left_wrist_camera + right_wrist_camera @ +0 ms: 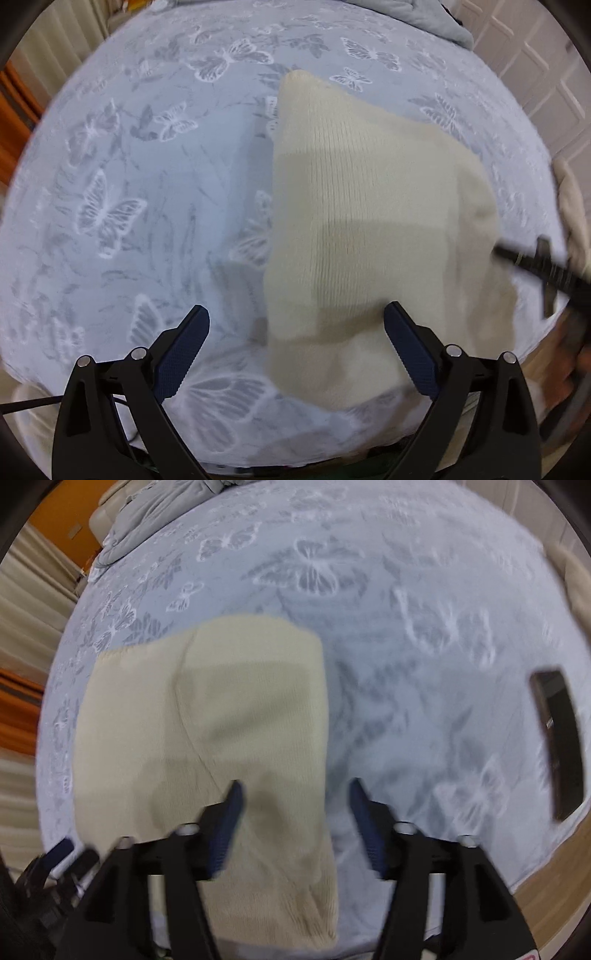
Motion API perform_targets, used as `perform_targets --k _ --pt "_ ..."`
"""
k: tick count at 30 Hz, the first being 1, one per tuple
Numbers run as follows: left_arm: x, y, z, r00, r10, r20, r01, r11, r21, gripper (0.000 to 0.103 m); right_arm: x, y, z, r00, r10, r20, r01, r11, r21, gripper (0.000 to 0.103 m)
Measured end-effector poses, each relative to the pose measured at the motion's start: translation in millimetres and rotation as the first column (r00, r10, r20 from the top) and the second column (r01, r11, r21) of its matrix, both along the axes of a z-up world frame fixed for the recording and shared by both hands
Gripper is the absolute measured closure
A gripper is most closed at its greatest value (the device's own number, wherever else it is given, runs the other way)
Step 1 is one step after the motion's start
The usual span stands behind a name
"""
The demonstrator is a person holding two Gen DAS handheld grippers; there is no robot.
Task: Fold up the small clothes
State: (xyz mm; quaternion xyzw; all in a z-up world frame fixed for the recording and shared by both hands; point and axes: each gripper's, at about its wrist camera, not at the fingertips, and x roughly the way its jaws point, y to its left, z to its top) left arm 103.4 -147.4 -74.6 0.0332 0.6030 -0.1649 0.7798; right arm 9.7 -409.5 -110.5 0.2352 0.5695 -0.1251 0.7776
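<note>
A cream knitted garment (369, 221) lies folded on the pale blue butterfly bedspread (129, 184). My left gripper (295, 321) is open and empty above the garment's near left edge. The right gripper shows at the far right of that view (535, 266). In the right wrist view the same garment (221, 720) lies to the left. My right gripper (295, 794) is open and empty above its near right edge. The bedspread also shows there (424, 664). The left gripper shows at the lower left of that view (55, 856).
A grey crumpled blanket (424, 18) lies at the far end of the bed and also shows in the right wrist view (147, 513). A dark flat phone-like object (557, 742) lies on the bed at right. Wooden floor (554, 878) borders the bed edge.
</note>
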Motion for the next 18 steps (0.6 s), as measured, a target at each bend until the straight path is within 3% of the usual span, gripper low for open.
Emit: perform_targets --k 2,5,7,9,11,13,16,18 --pt "12.9 3.8 -8.8 0.998 0.039 -0.052 -0.042 0.997 -0.069 0.006 -6.6 -1.0 -11.9 1.0 -0.017 -0.002 0.017 0.999 0.028 0.026" --pt "25.8 -0.7 -24.7 0.993 0.038 -0.114 -0.05 0.993 -0.104 0.005 -9.6 -7.2 -27.1 0.999 -0.052 0.005 0.05 0.989 0.141 0.025" --pt "26.9 -8.4 -26.8 0.994 0.024 -0.111 -0.035 0.994 -0.101 0.005 -4.0 -4.0 -35.6 1.0 -0.029 0.012 0.025 0.968 0.249 0.025" --pt "26.9 -16.6 -25.9 0.996 0.009 -0.093 -0.018 0.996 -0.092 0.005 3.2 7.5 -43.9 1.0 0.02 0.022 -0.026 0.953 0.301 0.018" --pt "27.4 -27.1 -26.7 0.997 -0.015 -0.077 0.009 0.997 -0.08 0.005 8.7 16.4 -51.4 0.999 0.032 0.016 -0.035 0.958 0.284 0.008" --pt "28.6 -34.4 -30.3 0.997 -0.023 -0.067 0.019 0.998 -0.055 0.005 12.5 19.2 -55.6 0.999 0.013 0.032 -0.021 0.958 0.286 0.005" --pt "32.4 -39.0 -34.1 0.998 -0.022 -0.061 0.019 0.999 -0.045 0.005 13.3 21.9 -56.4 0.998 0.004 0.055 -0.02 0.96 0.278 0.006" --pt "34.1 -40.4 -34.5 0.997 -0.035 -0.065 0.032 0.998 -0.047 0.005 12.9 22.0 -54.2 0.998 0.005 0.065 -0.023 0.962 0.272 0.016"
